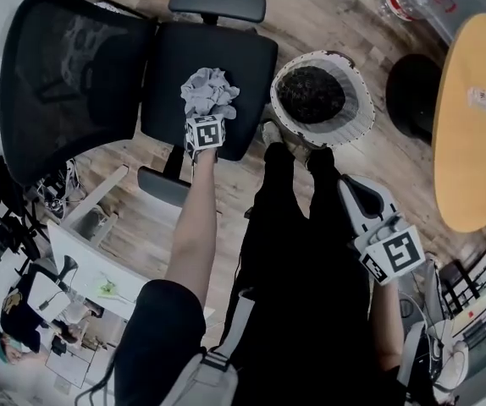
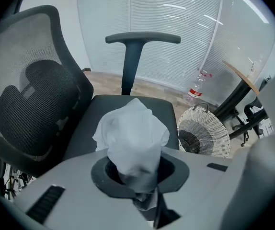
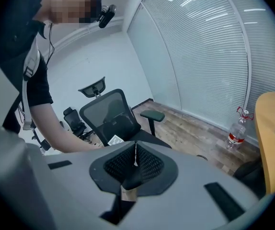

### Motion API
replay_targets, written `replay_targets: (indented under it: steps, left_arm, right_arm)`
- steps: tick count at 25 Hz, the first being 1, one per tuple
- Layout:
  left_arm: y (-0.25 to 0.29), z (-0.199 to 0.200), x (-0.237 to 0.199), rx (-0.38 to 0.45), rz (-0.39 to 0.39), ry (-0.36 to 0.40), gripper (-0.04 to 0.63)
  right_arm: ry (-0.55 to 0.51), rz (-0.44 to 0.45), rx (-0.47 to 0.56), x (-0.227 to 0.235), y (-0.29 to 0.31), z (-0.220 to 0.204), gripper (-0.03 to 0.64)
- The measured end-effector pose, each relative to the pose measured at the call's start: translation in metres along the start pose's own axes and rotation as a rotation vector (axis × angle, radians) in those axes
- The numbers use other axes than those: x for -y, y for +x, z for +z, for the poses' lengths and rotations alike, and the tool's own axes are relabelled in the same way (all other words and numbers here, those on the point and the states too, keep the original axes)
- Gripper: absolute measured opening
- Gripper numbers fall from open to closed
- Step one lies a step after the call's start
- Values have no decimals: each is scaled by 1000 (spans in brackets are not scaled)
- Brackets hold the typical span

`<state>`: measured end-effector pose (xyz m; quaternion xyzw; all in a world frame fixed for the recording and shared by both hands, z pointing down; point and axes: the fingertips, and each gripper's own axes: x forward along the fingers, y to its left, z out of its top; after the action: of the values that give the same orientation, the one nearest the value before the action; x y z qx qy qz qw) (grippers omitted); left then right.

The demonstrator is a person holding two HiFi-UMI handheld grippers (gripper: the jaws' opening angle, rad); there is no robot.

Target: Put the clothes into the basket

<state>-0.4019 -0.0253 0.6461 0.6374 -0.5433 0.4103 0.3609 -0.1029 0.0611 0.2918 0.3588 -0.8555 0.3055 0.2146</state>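
A person's left tool [image 1: 207, 118] was clamped on a crumpled pale grey garment [image 1: 209, 91], held over the seat of a black mesh-backed office chair [image 1: 167, 66]. Just beside the chair, on the wooden floor [image 1: 395, 167], stood a white wicker basket [image 1: 357, 118] with dark clothing [image 1: 311, 96] already inside. The right tool [image 3: 132, 169], its jaws together with nothing between them, hung beside the person's leg [image 1: 311, 252], well apart from the garment
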Motion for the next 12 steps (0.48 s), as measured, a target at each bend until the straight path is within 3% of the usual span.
replay_targets:
  steps: [12]
  left_arm:
    - [-74, 23, 36, 11, -35, 35, 80]
  right_arm:
    - [-49, -11, 89, -5, -16, 20, 17]
